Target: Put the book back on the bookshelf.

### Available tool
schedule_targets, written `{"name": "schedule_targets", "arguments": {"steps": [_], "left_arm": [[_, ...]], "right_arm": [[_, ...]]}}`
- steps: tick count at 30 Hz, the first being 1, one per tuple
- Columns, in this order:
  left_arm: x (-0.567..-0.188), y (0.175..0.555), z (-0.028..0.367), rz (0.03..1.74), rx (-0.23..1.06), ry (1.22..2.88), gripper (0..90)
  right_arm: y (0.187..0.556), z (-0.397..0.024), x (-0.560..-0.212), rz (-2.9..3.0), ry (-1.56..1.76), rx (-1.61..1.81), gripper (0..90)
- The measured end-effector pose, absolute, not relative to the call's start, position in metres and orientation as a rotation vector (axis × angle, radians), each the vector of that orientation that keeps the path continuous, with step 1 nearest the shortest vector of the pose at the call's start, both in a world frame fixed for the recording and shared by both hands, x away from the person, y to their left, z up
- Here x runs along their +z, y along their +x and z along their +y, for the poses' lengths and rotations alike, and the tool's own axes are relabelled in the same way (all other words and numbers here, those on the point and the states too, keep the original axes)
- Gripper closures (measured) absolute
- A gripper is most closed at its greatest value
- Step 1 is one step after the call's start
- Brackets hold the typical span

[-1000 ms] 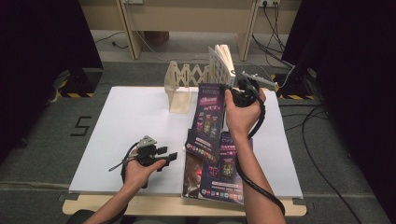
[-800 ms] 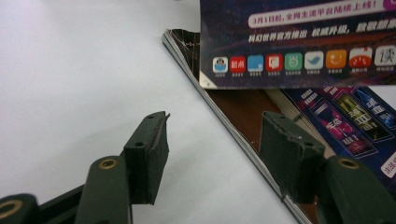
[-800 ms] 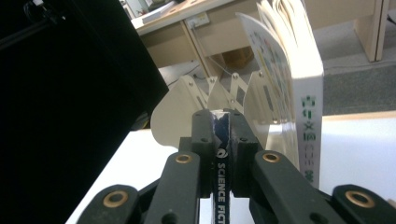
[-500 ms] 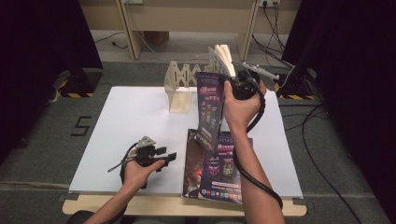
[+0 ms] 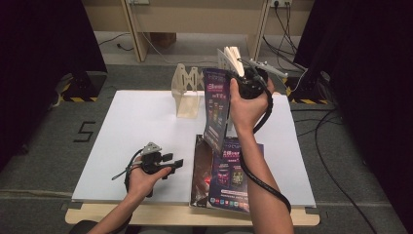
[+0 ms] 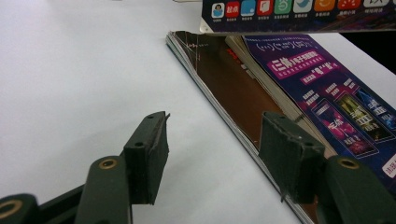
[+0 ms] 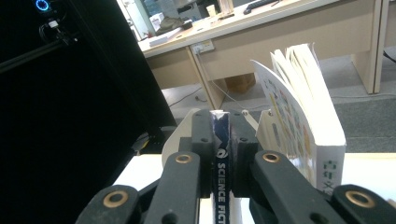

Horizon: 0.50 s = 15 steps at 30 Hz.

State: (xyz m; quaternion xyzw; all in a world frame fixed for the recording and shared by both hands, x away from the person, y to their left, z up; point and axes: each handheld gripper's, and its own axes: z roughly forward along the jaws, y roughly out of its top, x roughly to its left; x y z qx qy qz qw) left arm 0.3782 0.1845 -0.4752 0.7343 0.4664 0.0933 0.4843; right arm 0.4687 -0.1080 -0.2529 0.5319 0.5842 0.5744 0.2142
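Observation:
My right gripper is shut on the spine of a purple-covered book, held nearly upright in the air above the table's far right part. In the right gripper view the jaws pinch the dark spine, which reads "SCIENCE FIC". A stack of similar purple books lies flat at the front edge, under the raised one. My left gripper rests low on the table just left of that stack, open, with nothing between its pads; the stack's edge lies just beyond them.
A light wooden rack stands at the back of the white table. A white book with fanned pages stands upright just right of the held book. Desks, cables and dark curtains surround the table.
The right hand has lifted the purple book off the stack, up and away toward the rack, and tipped it more upright. The left gripper has stayed put.

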Motion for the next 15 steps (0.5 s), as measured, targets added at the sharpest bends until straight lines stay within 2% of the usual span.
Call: {"name": "schedule_targets", "arguments": {"steps": [15], "left_arm": [[-0.4755, 0.3780, 0.1855, 1.139, 0.220, 1.782, 41.1]], "right_arm": [[0.4770, -0.1021, -0.2472, 1.596, 1.459, 1.603, 84.3]]}}
